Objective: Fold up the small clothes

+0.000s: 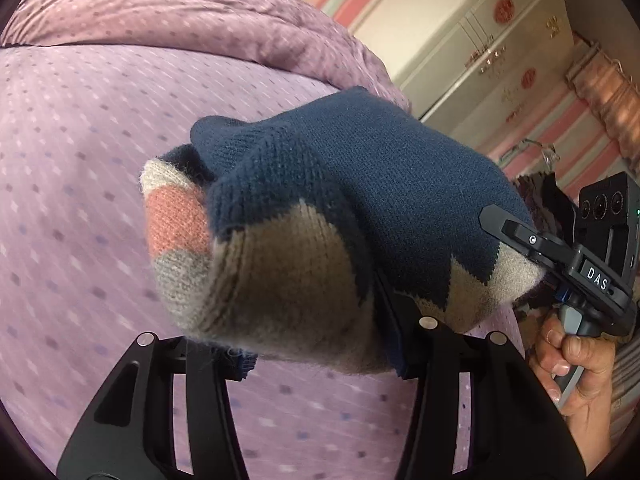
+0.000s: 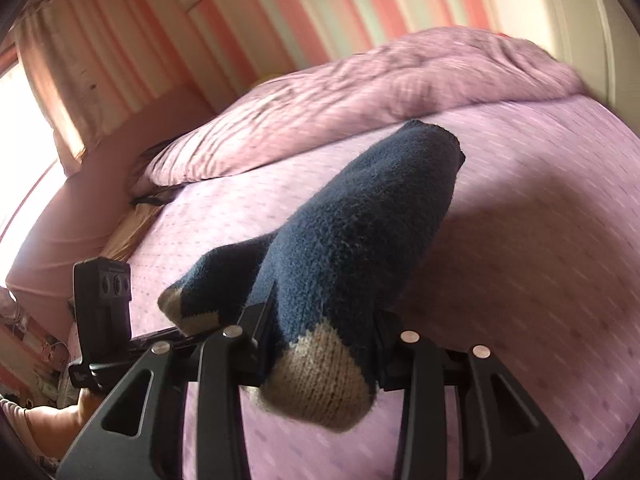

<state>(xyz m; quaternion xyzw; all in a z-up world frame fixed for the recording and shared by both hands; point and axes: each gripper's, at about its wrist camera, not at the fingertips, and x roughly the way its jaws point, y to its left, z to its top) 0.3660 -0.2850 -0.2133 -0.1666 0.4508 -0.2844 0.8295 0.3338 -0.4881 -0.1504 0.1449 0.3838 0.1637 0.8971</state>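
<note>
Socks (image 1: pixel 320 216) hang above the bed (image 1: pixel 80 160), pinched by left tool (image 1: pixel 320 344) and right tool (image 2: pixel 320 344).

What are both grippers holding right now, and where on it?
Both clamp one navy knit garment lifted above the bed: the left gripper and the right gripper each pinch its beige-patterned edge.

From my remote seat I read one marking only: white letters "DAS" on the black body of the right gripper (image 1: pixel 516 236), left wrist view; a further character may follow, cut off.
</note>
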